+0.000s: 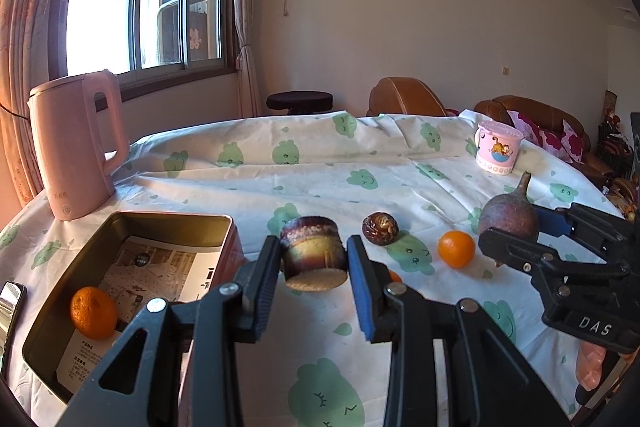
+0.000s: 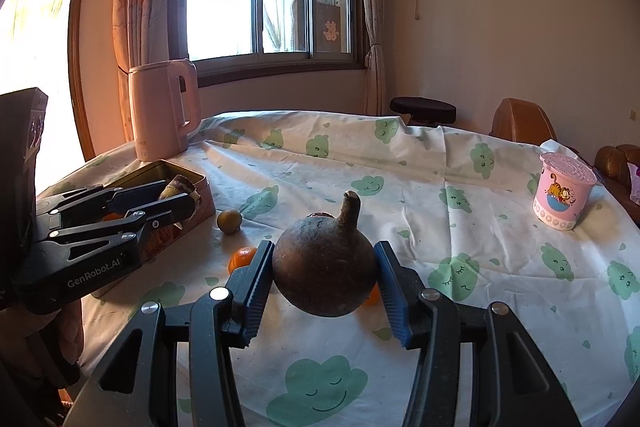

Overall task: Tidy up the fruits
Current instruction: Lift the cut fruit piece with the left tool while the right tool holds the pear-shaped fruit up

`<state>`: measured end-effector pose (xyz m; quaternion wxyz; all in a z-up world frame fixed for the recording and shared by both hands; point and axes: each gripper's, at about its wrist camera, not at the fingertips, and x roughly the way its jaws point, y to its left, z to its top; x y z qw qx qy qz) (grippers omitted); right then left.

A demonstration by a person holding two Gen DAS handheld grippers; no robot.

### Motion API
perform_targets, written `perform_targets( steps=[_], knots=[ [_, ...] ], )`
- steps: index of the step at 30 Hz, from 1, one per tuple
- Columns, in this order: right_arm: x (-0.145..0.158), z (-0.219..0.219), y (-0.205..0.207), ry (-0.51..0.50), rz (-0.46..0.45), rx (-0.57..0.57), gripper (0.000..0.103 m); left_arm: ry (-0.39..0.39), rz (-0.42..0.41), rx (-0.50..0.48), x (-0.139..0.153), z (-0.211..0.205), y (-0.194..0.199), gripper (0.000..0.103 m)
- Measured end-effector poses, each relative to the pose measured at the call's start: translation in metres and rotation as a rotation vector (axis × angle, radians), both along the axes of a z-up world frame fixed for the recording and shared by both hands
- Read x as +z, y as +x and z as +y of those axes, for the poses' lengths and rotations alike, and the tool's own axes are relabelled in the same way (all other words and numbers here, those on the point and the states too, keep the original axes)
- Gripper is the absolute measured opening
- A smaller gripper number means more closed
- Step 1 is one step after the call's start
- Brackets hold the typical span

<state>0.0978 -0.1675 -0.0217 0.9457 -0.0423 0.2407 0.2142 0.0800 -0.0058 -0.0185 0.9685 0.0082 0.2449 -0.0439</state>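
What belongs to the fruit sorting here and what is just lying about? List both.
Job:
left tool gripping sugarcane piece
right tool gripping round brown fruit
metal tin with one orange inside
loose orange
wrinkled brown fruit

Lying about:
pink kettle
cartoon cup

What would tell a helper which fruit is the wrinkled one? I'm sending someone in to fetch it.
Start at the open tin beside the pink kettle. To the right of it, on the cloth, lies the dark wrinkled fruit, near a loose orange. Unlike the smooth bright orange, it is brown, shrivelled and smaller.
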Motion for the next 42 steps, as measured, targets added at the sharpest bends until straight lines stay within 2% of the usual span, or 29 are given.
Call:
perform_targets(
  steps=[42],
  knots=[
    [0.01, -0.009, -0.022, 0.048, -0.131, -0.025, 0.052, 0.001, -0.115, 0.051, 0.01, 0.004, -0.022, 0.036]
  ],
)
